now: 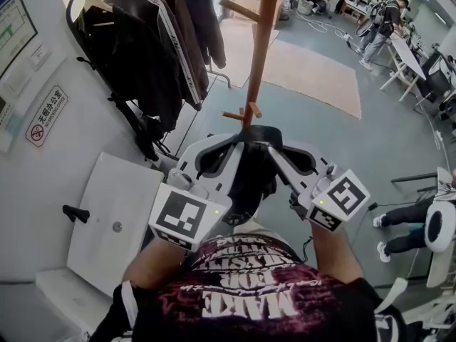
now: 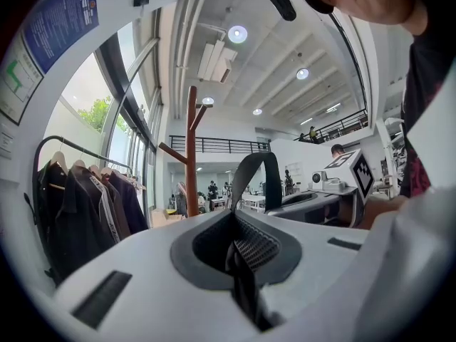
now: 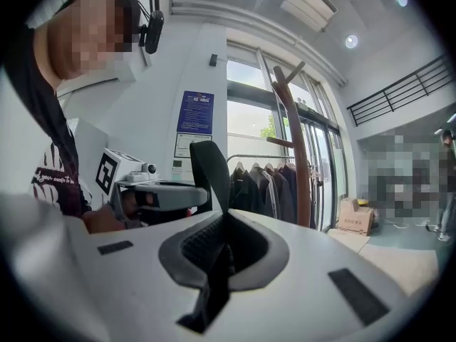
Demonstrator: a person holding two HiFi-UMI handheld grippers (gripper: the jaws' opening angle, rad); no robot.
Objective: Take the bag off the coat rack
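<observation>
A black bag (image 1: 251, 180) hangs between my two grippers, close to my chest. Its black strap (image 2: 258, 168) loops up free of the wooden coat rack (image 1: 264, 41), which stands just beyond. In the head view my left gripper (image 1: 237, 145) and my right gripper (image 1: 275, 152) meet over the bag. In the left gripper view the left gripper (image 2: 239, 254) is shut on the strap. In the right gripper view the right gripper (image 3: 219, 254) is shut on the other strap (image 3: 210, 171). The rack's pole (image 2: 191, 152) shows behind, and so does the pole (image 3: 300, 155) in the right gripper view.
A rail of dark jackets (image 1: 153, 45) hangs at the left by the wall. A white cabinet top (image 1: 114, 216) lies below it. A beige mat (image 1: 313, 73) covers the floor beyond the rack. People sit at desks (image 1: 388, 27) at the far right, and a seated person's legs (image 1: 402, 223) show nearer.
</observation>
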